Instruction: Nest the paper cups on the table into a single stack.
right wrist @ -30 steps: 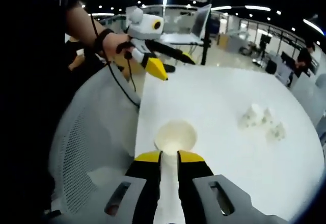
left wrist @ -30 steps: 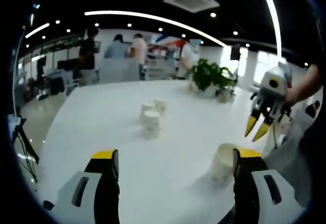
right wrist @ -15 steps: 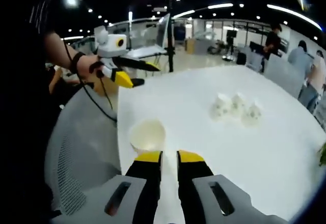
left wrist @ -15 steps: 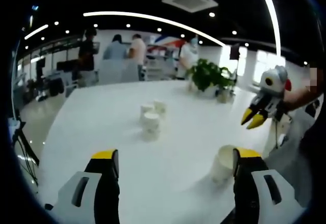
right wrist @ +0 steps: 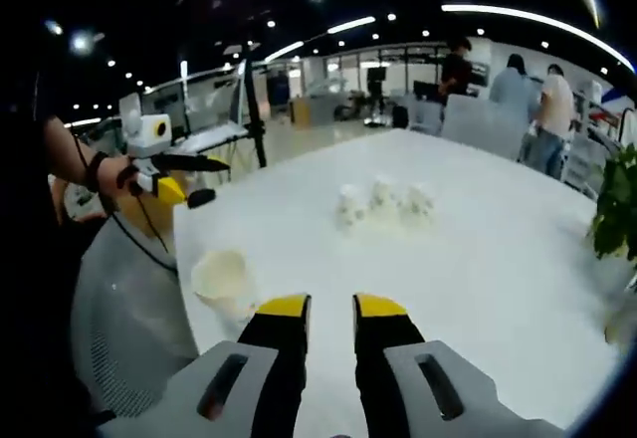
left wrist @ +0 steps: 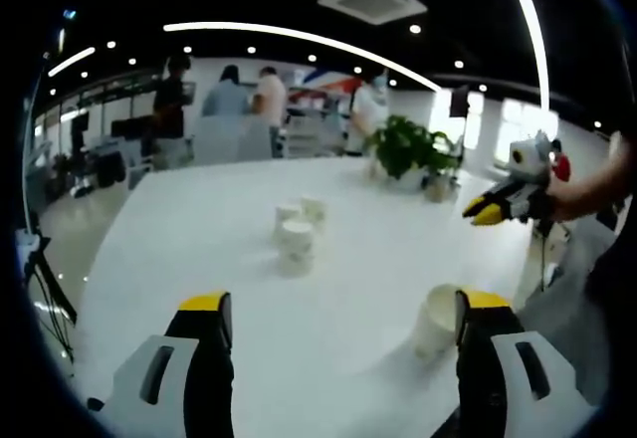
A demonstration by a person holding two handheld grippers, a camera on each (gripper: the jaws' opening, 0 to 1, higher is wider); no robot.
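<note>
On the white table [left wrist: 199, 229], one upright paper cup [left wrist: 436, 319] stands just inside my left gripper's right finger. My left gripper [left wrist: 343, 301] is wide open and holds nothing. A cluster of three cups [left wrist: 296, 229] sits further out at mid-table. A hand holds my right gripper [left wrist: 488, 211] in the air at the right, pointing left. In the right gripper view, my right gripper [right wrist: 331, 306] has its jaws close together with nothing between them. The single cup [right wrist: 224, 279] is to their left, the three cups [right wrist: 383, 199] lie ahead, and the left gripper [right wrist: 174, 177] is at the far left.
A potted plant [left wrist: 408, 144] stands at the table's far right edge, also seen as leaves [right wrist: 617, 204]. A grey mesh chair [right wrist: 129, 328] sits beside the near table edge. Several people stand at desks [left wrist: 234, 100] beyond the table.
The right gripper has risen and turned from pointing down to pointing level across the table, and its camera has swung toward the three cups. The left gripper and all cups have stayed still.
</note>
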